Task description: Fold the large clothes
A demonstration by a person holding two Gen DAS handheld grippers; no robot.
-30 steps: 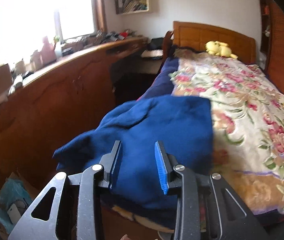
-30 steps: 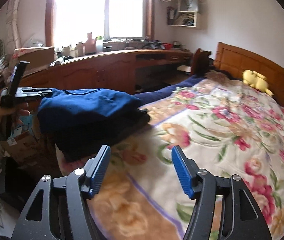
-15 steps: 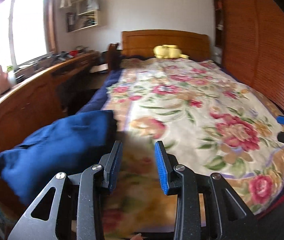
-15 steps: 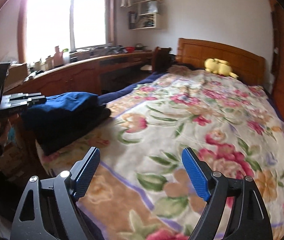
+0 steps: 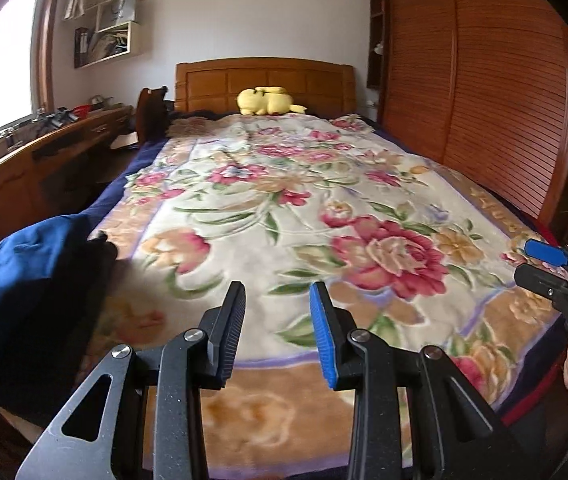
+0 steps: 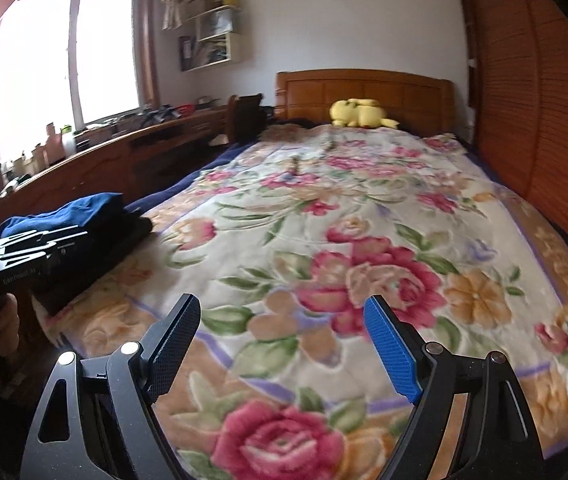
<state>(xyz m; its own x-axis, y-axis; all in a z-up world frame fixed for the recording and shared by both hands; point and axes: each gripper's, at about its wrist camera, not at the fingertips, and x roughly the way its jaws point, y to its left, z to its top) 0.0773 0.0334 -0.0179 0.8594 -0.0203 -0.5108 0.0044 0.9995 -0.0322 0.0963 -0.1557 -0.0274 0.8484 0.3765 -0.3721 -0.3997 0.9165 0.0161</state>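
A folded dark blue garment (image 5: 24,264) lies on a dark folded pile at the bed's near left corner; it also shows in the right wrist view (image 6: 80,216). My left gripper (image 5: 278,300) is open and empty above the foot of the floral blanket (image 5: 284,208), to the right of the garment. My right gripper (image 6: 282,320) is wide open and empty over the blanket (image 6: 363,208). The right gripper shows at the right edge of the left wrist view (image 5: 555,272). The left gripper's body shows at the left of the right wrist view (image 6: 24,256).
A yellow plush toy (image 5: 268,101) lies by the wooden headboard (image 5: 264,80). A long wooden desk (image 6: 124,152) with clutter runs along the left under the window. A slatted wooden wardrobe (image 5: 475,92) stands along the right side of the bed.
Both grippers have swung right, away from the blue garment, and now face the head of the bed. The right gripper has opened wider. The garment has stayed at the left corner.
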